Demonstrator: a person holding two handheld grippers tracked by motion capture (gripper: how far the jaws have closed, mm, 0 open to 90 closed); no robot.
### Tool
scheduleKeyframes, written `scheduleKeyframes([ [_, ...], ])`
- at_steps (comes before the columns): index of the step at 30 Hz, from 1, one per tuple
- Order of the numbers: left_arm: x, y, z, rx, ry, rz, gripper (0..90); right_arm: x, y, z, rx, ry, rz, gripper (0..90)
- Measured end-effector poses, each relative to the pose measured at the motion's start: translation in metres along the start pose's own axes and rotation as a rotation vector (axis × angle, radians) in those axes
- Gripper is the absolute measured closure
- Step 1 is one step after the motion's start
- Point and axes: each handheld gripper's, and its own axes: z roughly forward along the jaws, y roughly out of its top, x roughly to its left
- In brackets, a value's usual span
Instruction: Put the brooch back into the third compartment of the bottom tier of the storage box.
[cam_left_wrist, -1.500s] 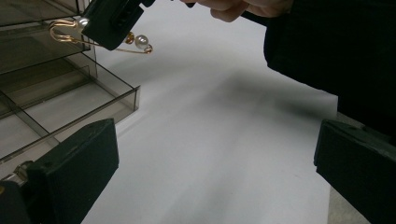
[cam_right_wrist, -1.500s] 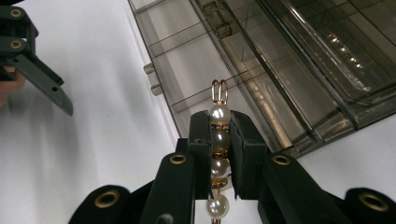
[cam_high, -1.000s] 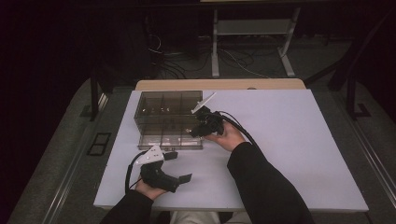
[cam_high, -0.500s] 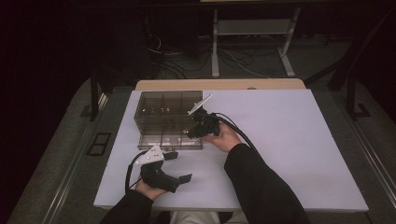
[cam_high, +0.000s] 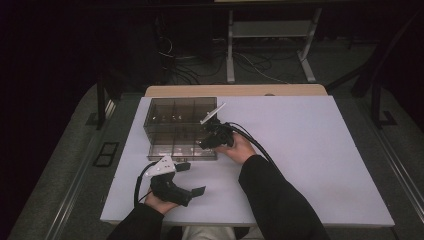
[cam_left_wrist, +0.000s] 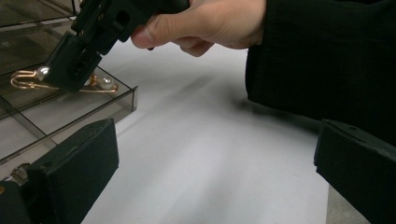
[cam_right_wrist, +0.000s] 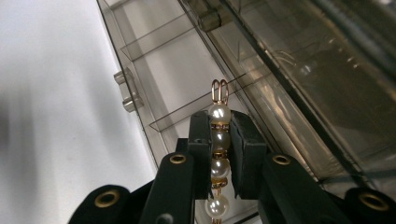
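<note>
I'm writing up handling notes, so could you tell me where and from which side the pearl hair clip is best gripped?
Grip the hair clip across its row of pearls, near the middle, with one pad on each long side. It is long and thin, so a sideways pinch probably steadies it and leaves the looped gold wire end free. The right tool holds it this way above the clear divided box, coming from that box's near right corner.

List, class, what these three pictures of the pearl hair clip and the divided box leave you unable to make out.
- Pearl hair clip: its lower end, cut off by the bottom edge in the right gripper view; its middle, covered by the right gripper.
- Smoky plastic organiser box: small contents of the far compartments, too small in the high view.
- Left gripper: open, over the table.
</note>
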Motion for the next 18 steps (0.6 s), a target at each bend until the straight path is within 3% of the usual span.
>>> scheduleKeyframes([
  [18, 0.0, 0.0, 0.001, 0.006, -0.005, 0.004, 0.0, 0.001, -0.005, 0.019, 0.041, -0.004, 0.0, 78.7],
])
